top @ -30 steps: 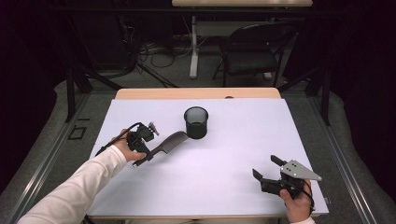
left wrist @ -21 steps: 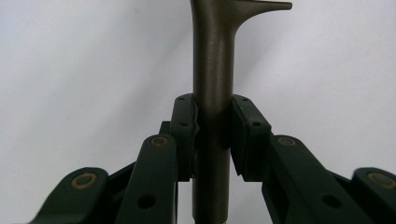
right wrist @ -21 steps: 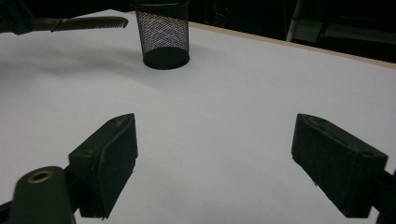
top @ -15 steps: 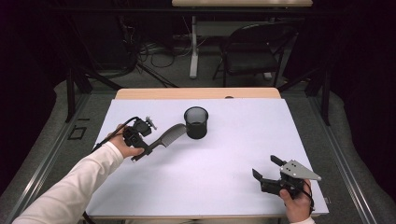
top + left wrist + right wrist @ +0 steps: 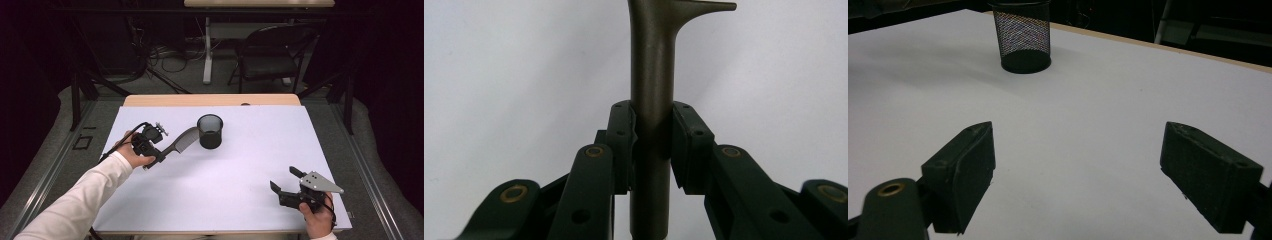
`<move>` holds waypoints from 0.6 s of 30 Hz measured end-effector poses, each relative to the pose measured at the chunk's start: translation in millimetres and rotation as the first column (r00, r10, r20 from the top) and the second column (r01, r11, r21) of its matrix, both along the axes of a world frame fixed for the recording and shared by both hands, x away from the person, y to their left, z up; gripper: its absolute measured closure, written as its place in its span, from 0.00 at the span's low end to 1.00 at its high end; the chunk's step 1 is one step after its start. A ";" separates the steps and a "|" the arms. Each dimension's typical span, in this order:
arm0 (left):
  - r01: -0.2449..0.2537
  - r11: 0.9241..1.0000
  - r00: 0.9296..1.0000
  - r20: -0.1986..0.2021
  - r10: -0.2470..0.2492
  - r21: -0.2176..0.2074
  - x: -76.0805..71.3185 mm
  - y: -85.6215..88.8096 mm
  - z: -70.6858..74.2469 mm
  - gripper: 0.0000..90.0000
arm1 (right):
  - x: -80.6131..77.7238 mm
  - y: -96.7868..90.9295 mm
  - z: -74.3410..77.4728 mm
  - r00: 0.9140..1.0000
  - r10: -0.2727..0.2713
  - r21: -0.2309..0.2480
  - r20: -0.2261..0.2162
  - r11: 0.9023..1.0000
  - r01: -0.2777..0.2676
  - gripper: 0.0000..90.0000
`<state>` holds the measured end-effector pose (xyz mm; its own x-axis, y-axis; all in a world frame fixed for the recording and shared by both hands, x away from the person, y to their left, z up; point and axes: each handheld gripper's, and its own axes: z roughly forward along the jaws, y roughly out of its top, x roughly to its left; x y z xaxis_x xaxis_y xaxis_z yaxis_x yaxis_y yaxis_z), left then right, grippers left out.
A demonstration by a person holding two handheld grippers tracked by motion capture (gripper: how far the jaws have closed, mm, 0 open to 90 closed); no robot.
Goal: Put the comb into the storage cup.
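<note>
Fingers (image 5: 621,135) of the left gripper (image 5: 159,150) were clamped on the handle of a grey comb (image 5: 181,141), which was held clear of the white table (image 5: 250,165), its toothed end reaching toward the black mesh cup (image 5: 210,131). Nearer the person, the right gripper (image 5: 286,183) rested at the table's front edge, jaws wide apart and holding nothing. Pickup appeared complete; what seemingly remained was carrying the comb over the cup's rim, standing it inside and letting go. Beyond the table stood a dark chair (image 5: 272,55).
</note>
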<state>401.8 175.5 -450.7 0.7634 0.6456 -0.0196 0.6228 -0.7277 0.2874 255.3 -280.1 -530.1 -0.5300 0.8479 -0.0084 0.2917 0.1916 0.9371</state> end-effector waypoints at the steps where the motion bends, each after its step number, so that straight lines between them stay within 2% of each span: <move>1: 0.002 1.000 1.000 0.006 -0.002 -0.003 -0.2 -0.2 1.0 0.81 | -0.1 0.0 0.0 1.000 0.000 0.001 -0.002 1.000 0.000 0.16; 13: 0.010 0.999 0.999 0.037 -0.009 -0.040 -3.0 -2.3 9.3 0.81 | 0.2 -0.2 -0.2 1.000 0.000 0.000 -0.001 1.000 0.000 0.16; 18: 0.005 0.998 0.998 0.063 -0.001 -0.059 -5.3 -1.7 12.2 0.81 | 0.0 -0.2 -0.1 1.000 -0.004 0.000 -0.003 1.000 0.004 0.16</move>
